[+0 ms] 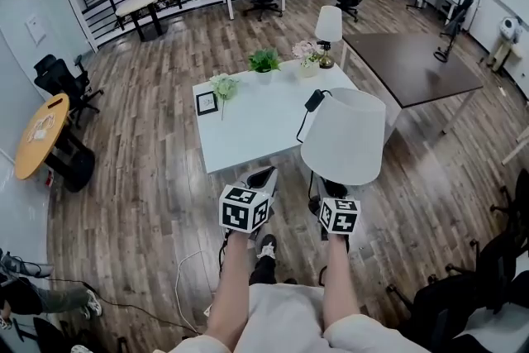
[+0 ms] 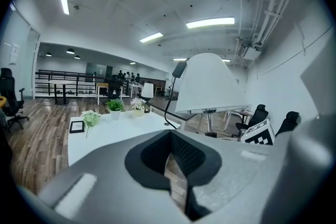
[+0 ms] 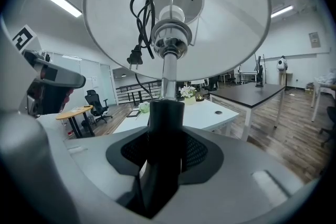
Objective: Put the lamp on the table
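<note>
My right gripper [image 1: 331, 191] is shut on the dark stem [image 3: 166, 113] of the lamp, holding it upright off the floor. The white shade [image 1: 343, 136] hangs just over the near right corner of the white table [image 1: 248, 132]. In the right gripper view I look up into the shade [image 3: 220, 23], where the black cord and plug [image 3: 137, 29] are bundled beside the bulb socket. My left gripper [image 1: 263, 178] is beside it at the table's near edge, shut with nothing held. The left gripper view shows the lamp shade [image 2: 207, 84] on its right and the table [image 2: 110, 131] ahead.
On the table stand a green potted plant [image 1: 264, 59], white flowers [image 1: 223, 85], a small picture frame [image 1: 207, 102] and a flower pot [image 1: 307, 54]. A second lamp [image 1: 328, 26] stands by a dark brown table [image 1: 413, 62] at the right. A round wooden table [image 1: 40, 135] is at the left.
</note>
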Motion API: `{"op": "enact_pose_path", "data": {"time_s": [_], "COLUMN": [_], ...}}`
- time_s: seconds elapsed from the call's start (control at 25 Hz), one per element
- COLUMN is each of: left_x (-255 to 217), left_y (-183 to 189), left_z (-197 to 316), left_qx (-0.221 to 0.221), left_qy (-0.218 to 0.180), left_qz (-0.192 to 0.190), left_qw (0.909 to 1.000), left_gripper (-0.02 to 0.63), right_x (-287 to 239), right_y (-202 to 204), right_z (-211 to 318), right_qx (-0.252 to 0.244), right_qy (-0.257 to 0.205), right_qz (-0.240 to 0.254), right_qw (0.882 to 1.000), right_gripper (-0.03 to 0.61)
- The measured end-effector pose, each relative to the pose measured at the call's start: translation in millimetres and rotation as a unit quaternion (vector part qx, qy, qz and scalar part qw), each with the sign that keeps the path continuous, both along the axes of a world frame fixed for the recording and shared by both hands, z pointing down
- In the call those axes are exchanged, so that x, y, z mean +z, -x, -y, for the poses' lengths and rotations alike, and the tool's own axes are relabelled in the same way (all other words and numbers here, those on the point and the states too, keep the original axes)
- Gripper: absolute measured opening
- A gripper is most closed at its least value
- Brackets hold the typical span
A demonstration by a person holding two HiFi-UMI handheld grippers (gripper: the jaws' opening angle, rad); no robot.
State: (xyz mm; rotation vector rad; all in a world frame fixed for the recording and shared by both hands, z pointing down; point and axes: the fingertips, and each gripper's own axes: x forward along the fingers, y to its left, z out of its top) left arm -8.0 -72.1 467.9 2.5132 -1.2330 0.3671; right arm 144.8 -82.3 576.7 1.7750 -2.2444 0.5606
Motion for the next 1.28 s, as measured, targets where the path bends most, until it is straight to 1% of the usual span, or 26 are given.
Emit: {"op": "enact_pose_path", "data": {"time_s": [0.28,0.4,0.52,0.72,0.84,0.92,1.04,1.16,1.28], "left_x": [-5.0,-6.0,-3.9,-1.7,2.0,4.3,5.8,7.1,11.6], "left_y": [-10.1,-19.4,-29.7,-53.0,-59.1,-65.9,-79.0,-87.0,-85.5], "left_z": [49.7,71.7,91.8,125.8,148.5,161.0,179.4,191.6,198.5], "left_qx": [0.014,0.028,0.047,0.082,0.091,0.101,0.129,0.152,0.168], "left_qy": [0.006,0.009,0.014,0.014,0.013,0.017,0.020,0.019,0.024], "left_qz": [-0.002,-0.002,-0.001,-0.013,-0.028,-0.037,-0.045,-0.053,-0.059], "left_qw": [0.9999,0.9996,0.9988,0.9964,0.9954,0.9940,0.9904,0.9869,0.9838], "left_gripper": [0.000,0.000,0.000,0.000,0.000,0.000,0.000,0.000,0.000], "right_x": [-11.3,-16.3,-18.9,-20.6,-18.5,-20.1,-23.2,-23.3,-23.2], "right_y": [-16.1,-23.4,-31.7,-58.0,-69.3,-78.1,-85.5,-83.5,-74.5], "right_z": [45.9,65.0,80.6,98.3,109.1,115.4,126.1,135.2,141.9], "right_qx": [0.017,0.029,0.046,0.086,0.109,0.126,0.150,0.163,0.174], "right_qy": [-0.005,-0.009,-0.009,-0.014,-0.016,-0.016,-0.018,-0.024,-0.030], "right_qz": [0.004,0.013,0.016,0.012,0.017,0.014,0.007,0.002,-0.001], "right_qw": [1.000,0.999,0.999,0.996,0.994,0.992,0.989,0.986,0.984], "right_gripper": [0.164,0.164,0.164,0.164,0.164,0.164,0.166,0.164,0.164]}}
